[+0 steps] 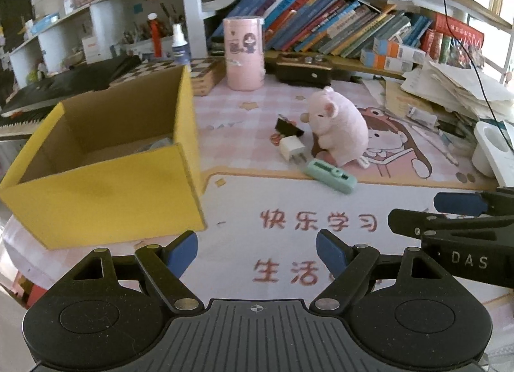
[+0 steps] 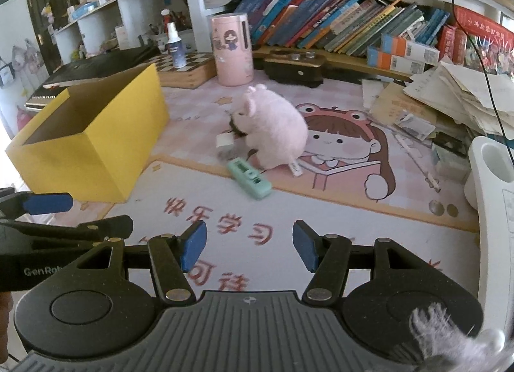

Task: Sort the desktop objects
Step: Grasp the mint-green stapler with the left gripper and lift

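Observation:
A pink plush pig (image 1: pixel 337 126) (image 2: pixel 273 128) sits on the desk mat, mid-table. Beside it lie a white charger plug (image 1: pixel 292 148) (image 2: pixel 225 140), a black binder clip (image 1: pixel 289 128) and a mint green rectangular gadget (image 1: pixel 331 176) (image 2: pixel 249 176). An open yellow cardboard box (image 1: pixel 106 192) (image 2: pixel 90 144) stands at the left. My left gripper (image 1: pixel 257 253) is open and empty, low over the mat's front, right of the box. My right gripper (image 2: pixel 250 245) is open and empty, just right of the left one; it shows in the left wrist view (image 1: pixel 427 214).
A pink cylindrical container (image 1: pixel 244 54) (image 2: pixel 231 50), a chessboard box (image 2: pixel 186 68) and a black case (image 1: pixel 303 71) stand behind. Books fill the back shelf (image 2: pixel 337 25). Loose papers (image 1: pixel 449 89) and a white holder (image 2: pixel 491 172) crowd the right side.

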Available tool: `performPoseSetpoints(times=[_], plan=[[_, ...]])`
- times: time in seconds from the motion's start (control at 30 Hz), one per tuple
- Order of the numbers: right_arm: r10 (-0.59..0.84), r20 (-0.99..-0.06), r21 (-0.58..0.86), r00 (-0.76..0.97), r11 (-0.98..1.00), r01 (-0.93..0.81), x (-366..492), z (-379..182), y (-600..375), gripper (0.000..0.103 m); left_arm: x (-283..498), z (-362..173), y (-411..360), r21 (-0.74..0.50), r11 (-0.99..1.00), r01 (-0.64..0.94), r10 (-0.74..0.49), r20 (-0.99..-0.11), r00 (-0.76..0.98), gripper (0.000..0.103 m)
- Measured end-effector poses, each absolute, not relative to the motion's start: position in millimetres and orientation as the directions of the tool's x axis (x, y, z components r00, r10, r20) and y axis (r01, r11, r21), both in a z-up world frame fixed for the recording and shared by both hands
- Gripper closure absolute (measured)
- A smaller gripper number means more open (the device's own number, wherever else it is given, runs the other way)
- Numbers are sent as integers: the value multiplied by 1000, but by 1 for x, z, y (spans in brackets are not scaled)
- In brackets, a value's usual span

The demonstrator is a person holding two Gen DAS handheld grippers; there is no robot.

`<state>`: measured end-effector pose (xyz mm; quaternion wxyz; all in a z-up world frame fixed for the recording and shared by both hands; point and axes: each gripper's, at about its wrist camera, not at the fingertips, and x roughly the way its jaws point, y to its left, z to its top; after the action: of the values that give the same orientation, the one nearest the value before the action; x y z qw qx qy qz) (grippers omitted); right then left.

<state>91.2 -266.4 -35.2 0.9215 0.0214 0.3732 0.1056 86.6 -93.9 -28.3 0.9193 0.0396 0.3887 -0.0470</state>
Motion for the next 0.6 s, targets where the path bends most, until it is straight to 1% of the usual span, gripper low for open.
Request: performPoseSetpoints(times=[0.6], plan=[[240,-671,129,702,970,-208,163,-31,-325,45,141,-43,-153,11,996,92,-53,-742,668,20]])
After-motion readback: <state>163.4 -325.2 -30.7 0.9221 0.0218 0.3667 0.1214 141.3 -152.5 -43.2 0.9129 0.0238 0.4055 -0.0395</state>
